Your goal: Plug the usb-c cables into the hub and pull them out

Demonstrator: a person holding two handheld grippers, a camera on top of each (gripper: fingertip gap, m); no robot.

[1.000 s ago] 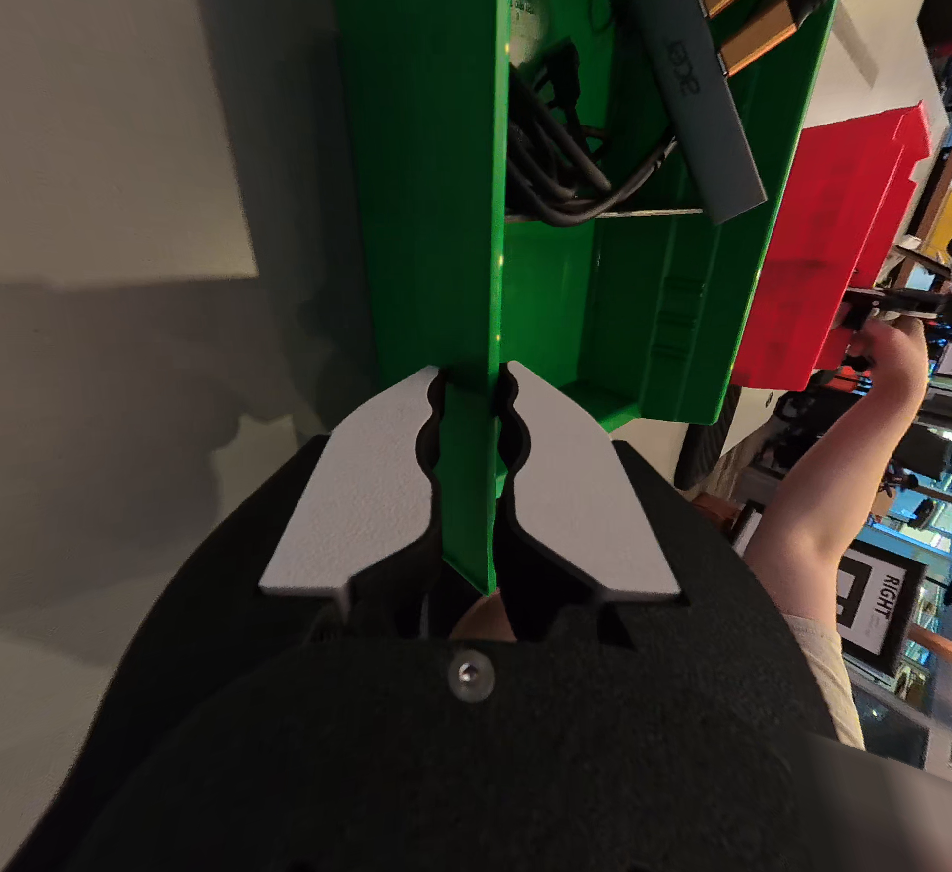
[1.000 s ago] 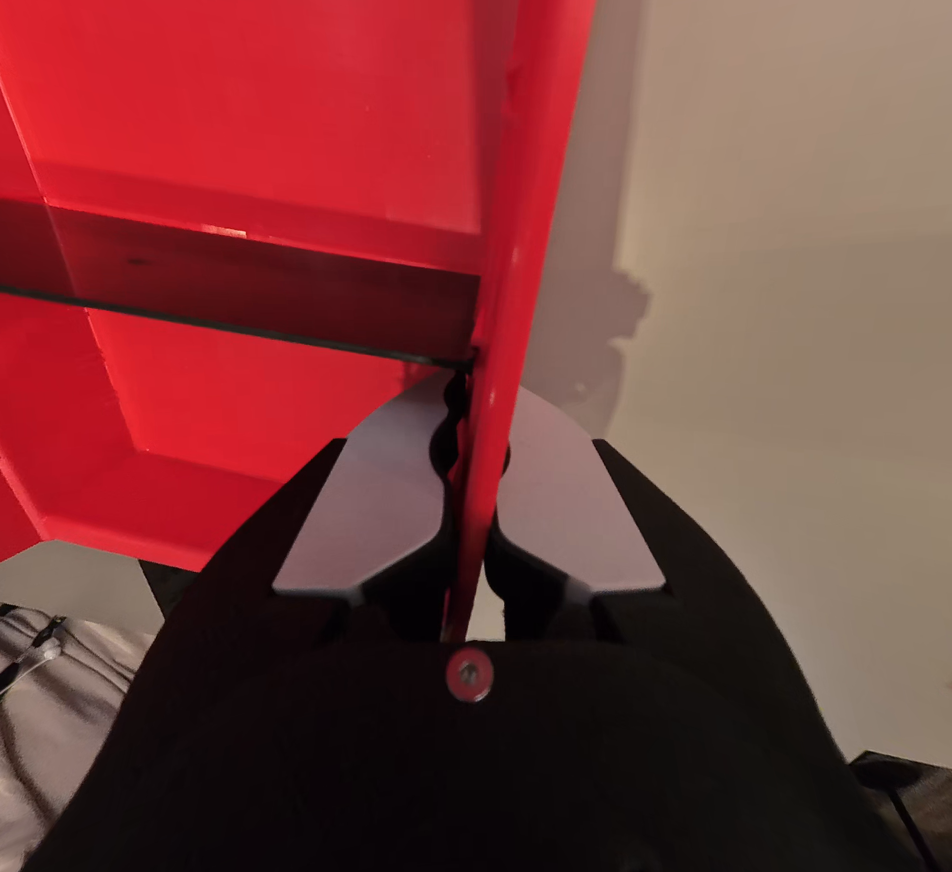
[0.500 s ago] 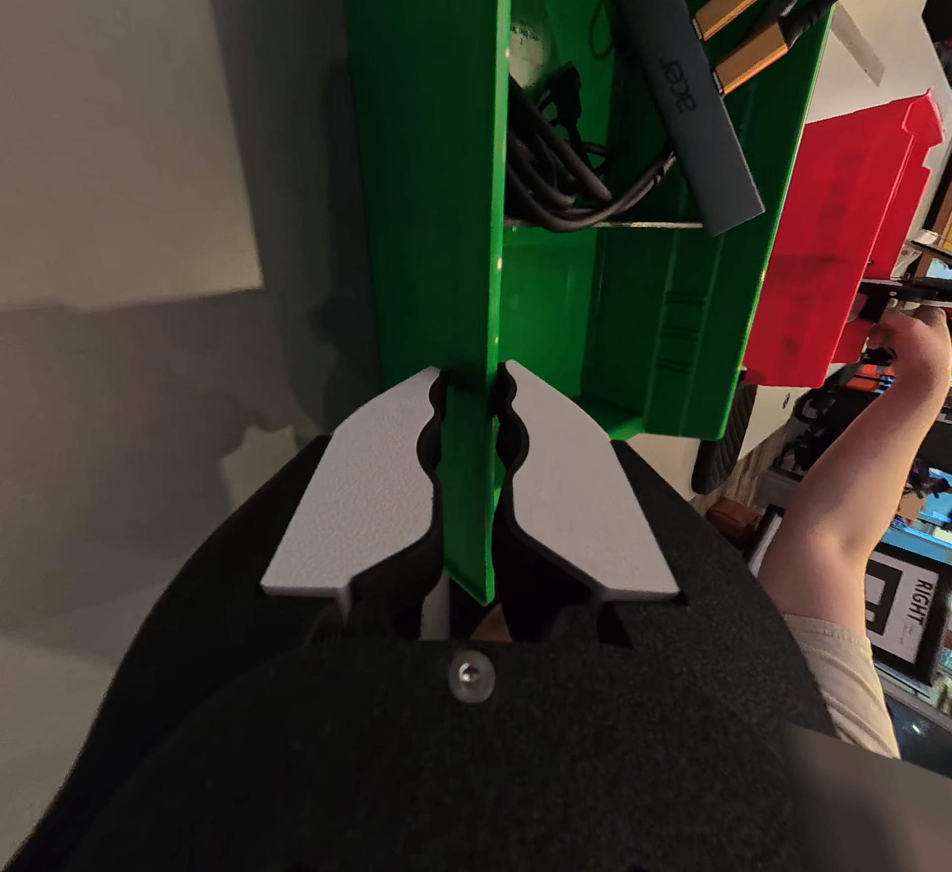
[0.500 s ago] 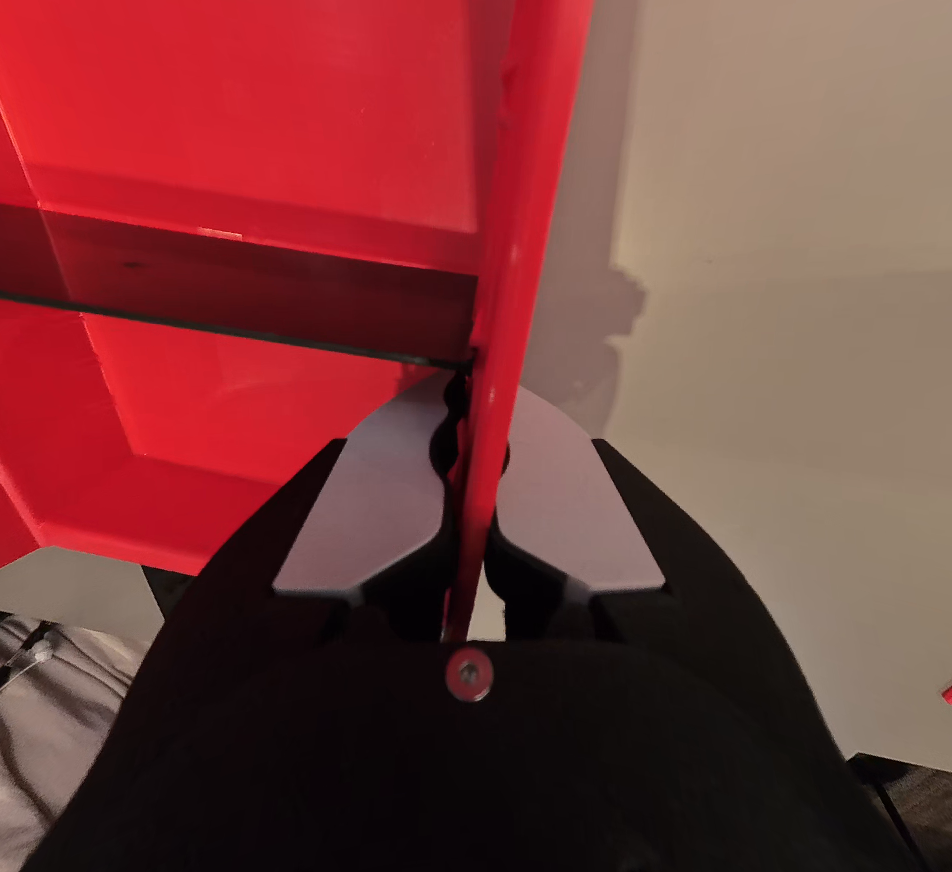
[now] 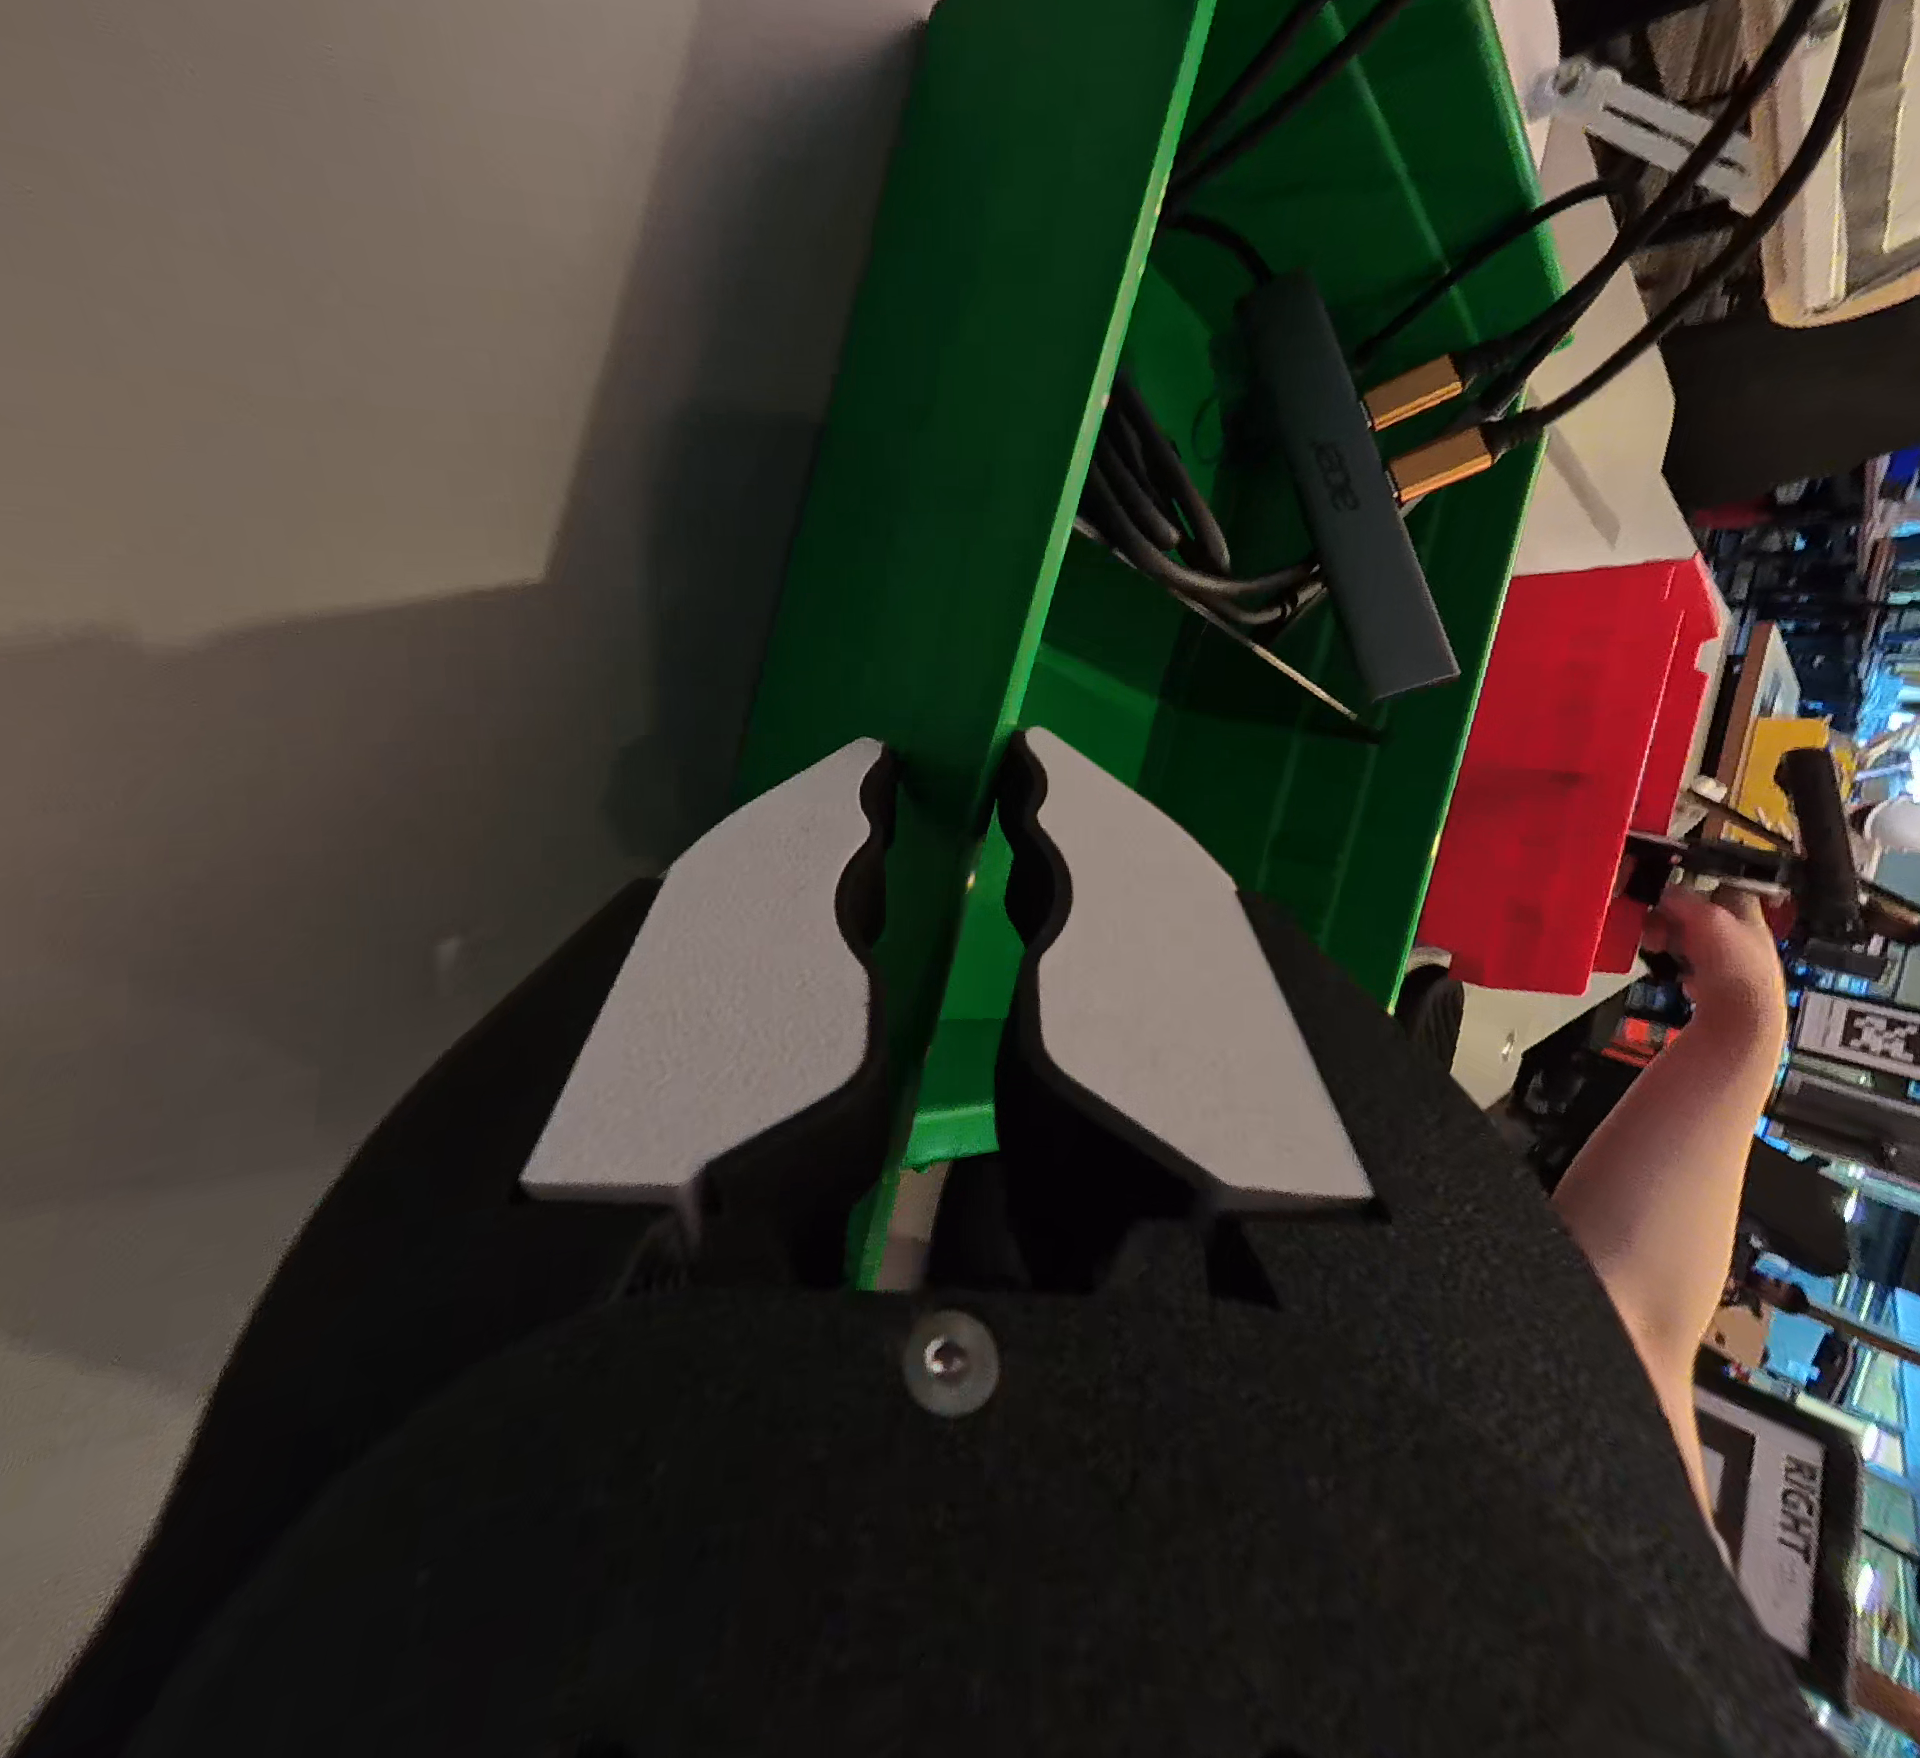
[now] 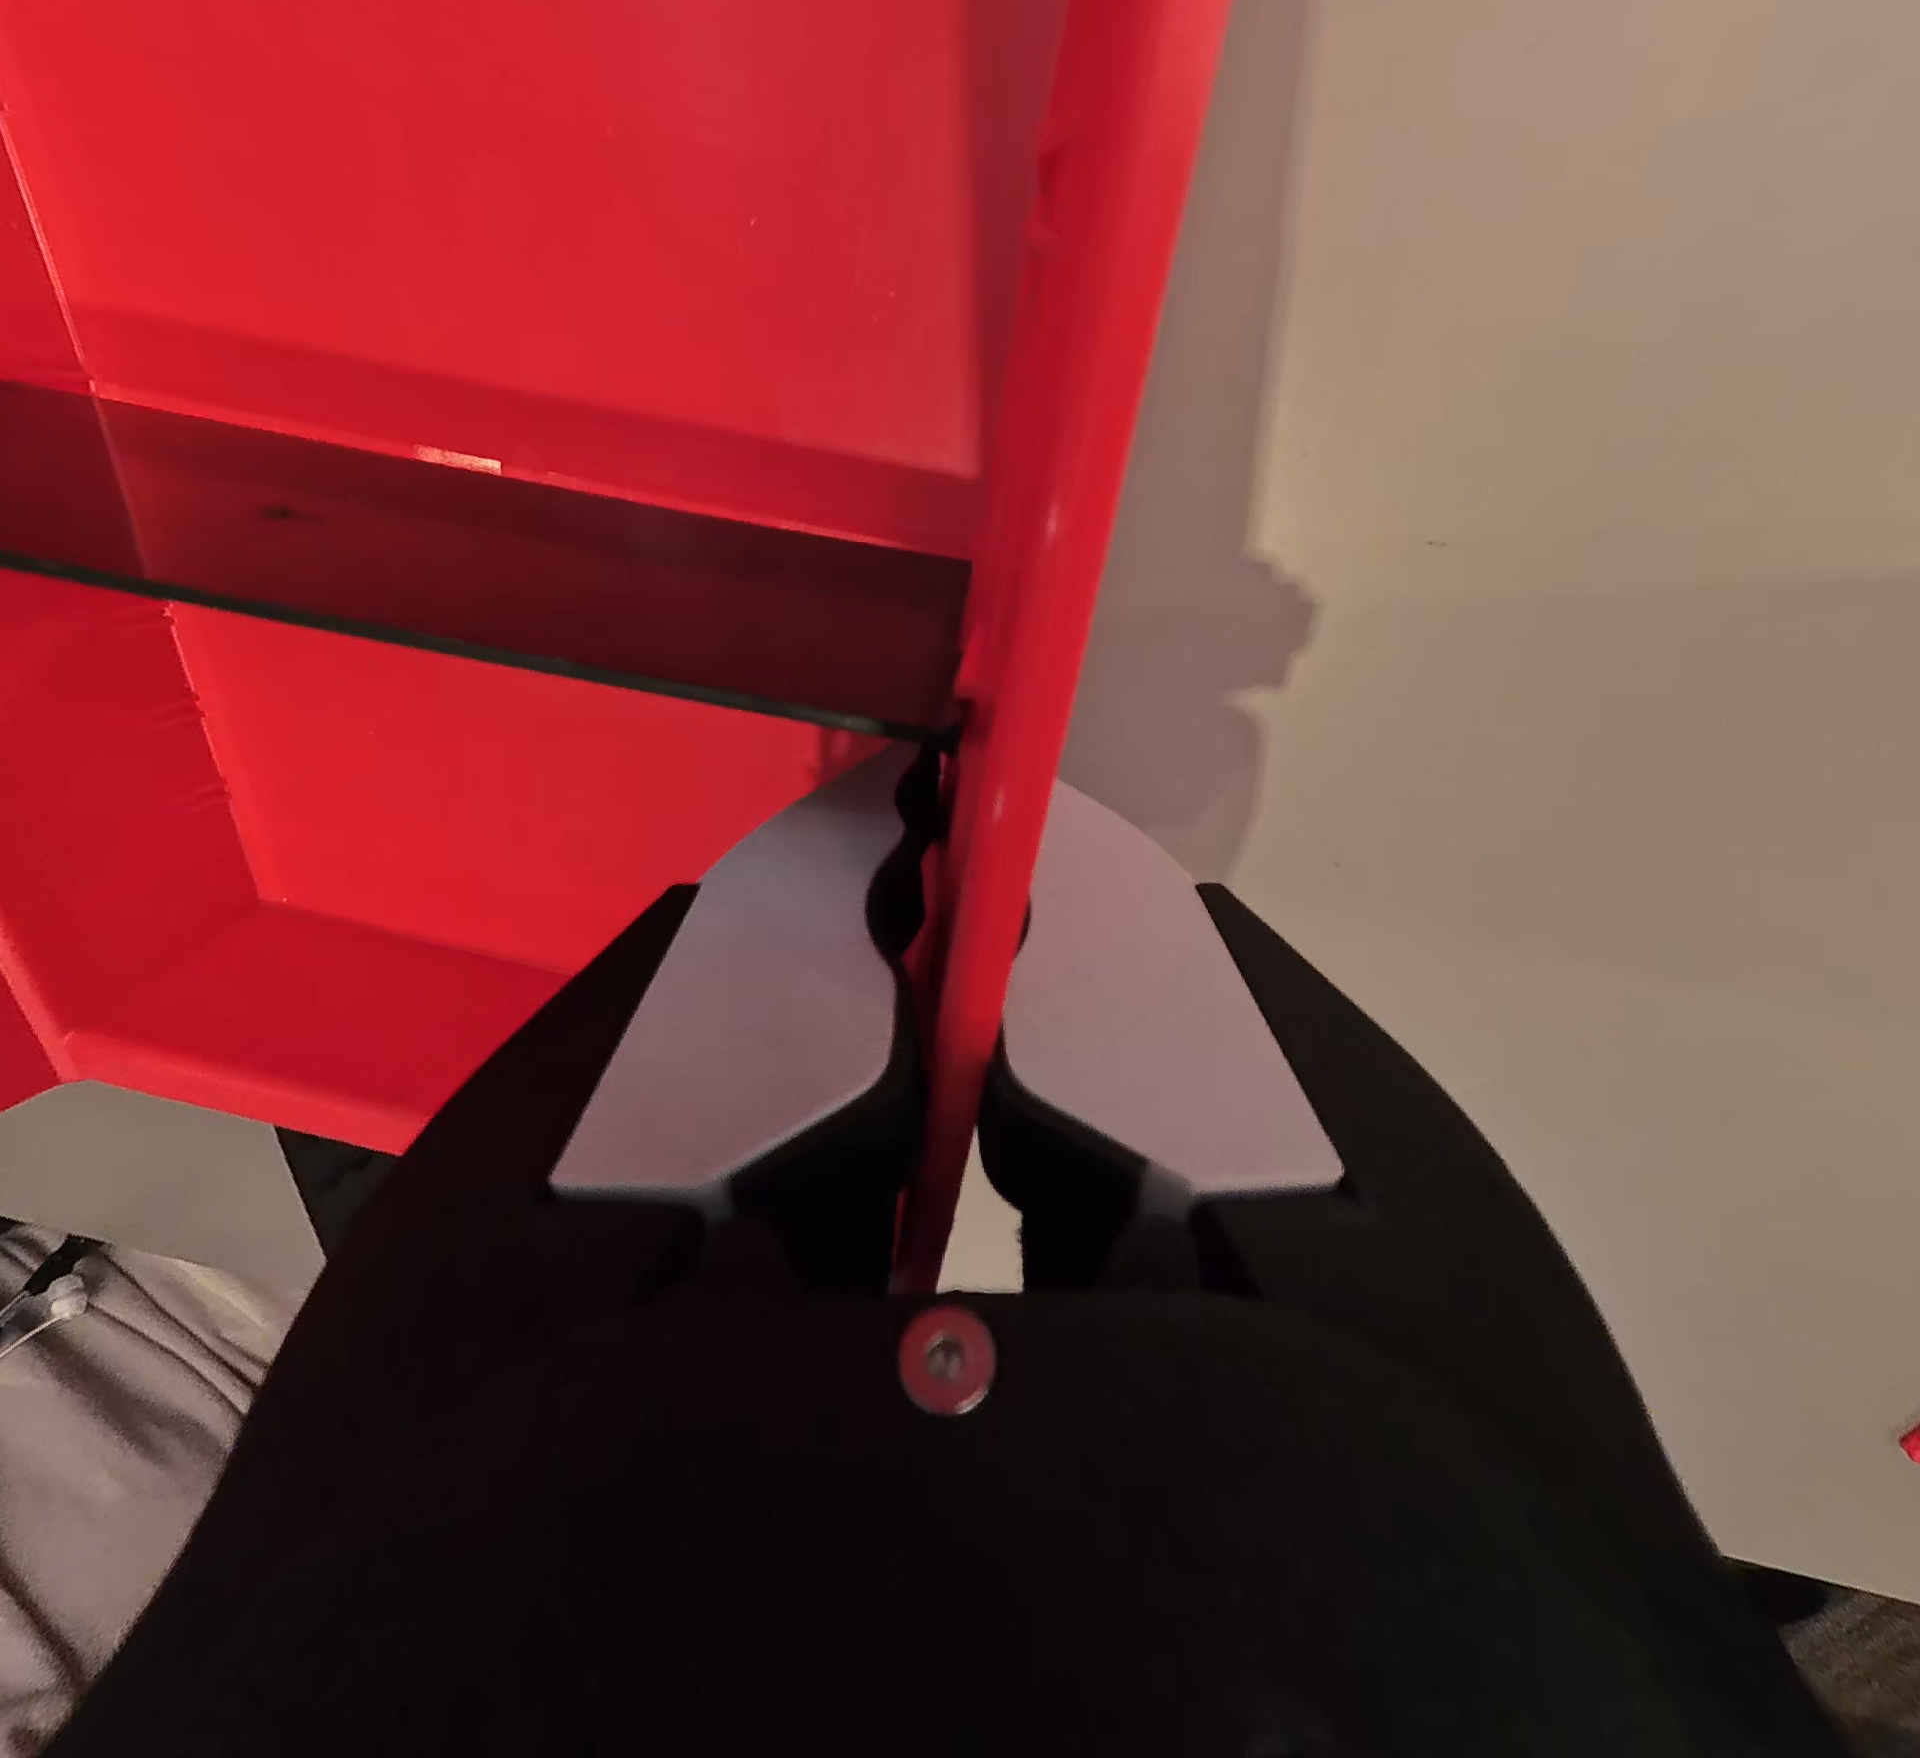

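My left gripper (image 5: 951,752) is shut on the side wall of a green bin (image 5: 997,420). Inside the bin lies a grey usb hub (image 5: 1340,513) with two gold-ended cable plugs (image 5: 1418,394) seated in its side, their black cables running up out of the bin. A bundle of black cable (image 5: 1164,524) lies beside the hub. My right gripper (image 6: 961,773) is shut on the side wall of a red bin (image 6: 1081,358), which looks empty apart from a dark divider (image 6: 499,565). The red bin (image 5: 1558,773) also shows in the left wrist view, with a hand and the other gripper at its side.
Both bins rest on a pale table top (image 6: 1558,669). A person's bare arm (image 5: 1673,1137) reaches to the red bin in the left wrist view. Shelving and clutter (image 5: 1818,877) lie beyond the table's far edge. Grey fabric (image 6: 94,1396) shows at the lower left of the right wrist view. The gap from one gripper's tips to the other's is roughly 75 cm.
The green bin has swung and tilted in the left wrist view, and the hub and plugs now sit lower and farther from the camera. The red bin view is almost unchanged.
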